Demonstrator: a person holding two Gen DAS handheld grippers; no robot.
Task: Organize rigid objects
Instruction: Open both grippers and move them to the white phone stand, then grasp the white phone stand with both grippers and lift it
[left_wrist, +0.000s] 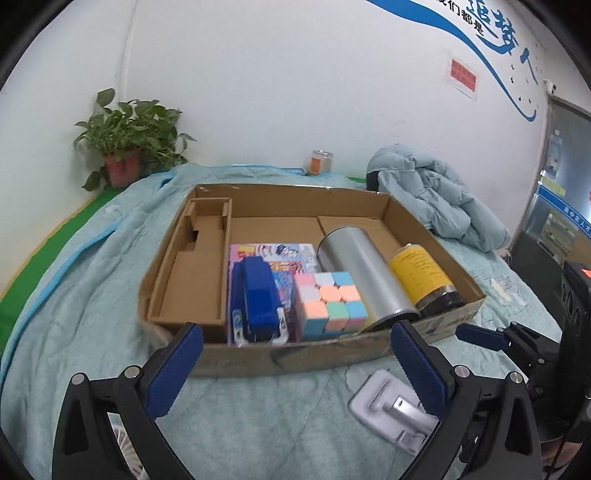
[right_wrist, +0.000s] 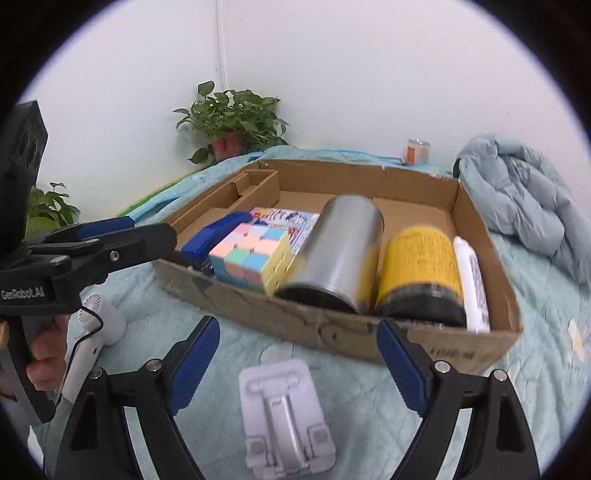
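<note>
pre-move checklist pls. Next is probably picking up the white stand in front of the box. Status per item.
1. Right gripper open and empty: ok, jaws spread wide.
2. Left gripper open and empty: ok.
3. White stand reachable: ok, lies on the blanket between the right gripper's fingers, ahead of them, nothing on top.
4. Free floor in cardboard box: ok, bare cardboard behind the silver can and the yellow-label can.
5. Cans settled: cannot tell, both lie on their sides and look blurred in the right wrist view.
6. White handheld fan waits outside the box: not ok, uncollected.
</note>
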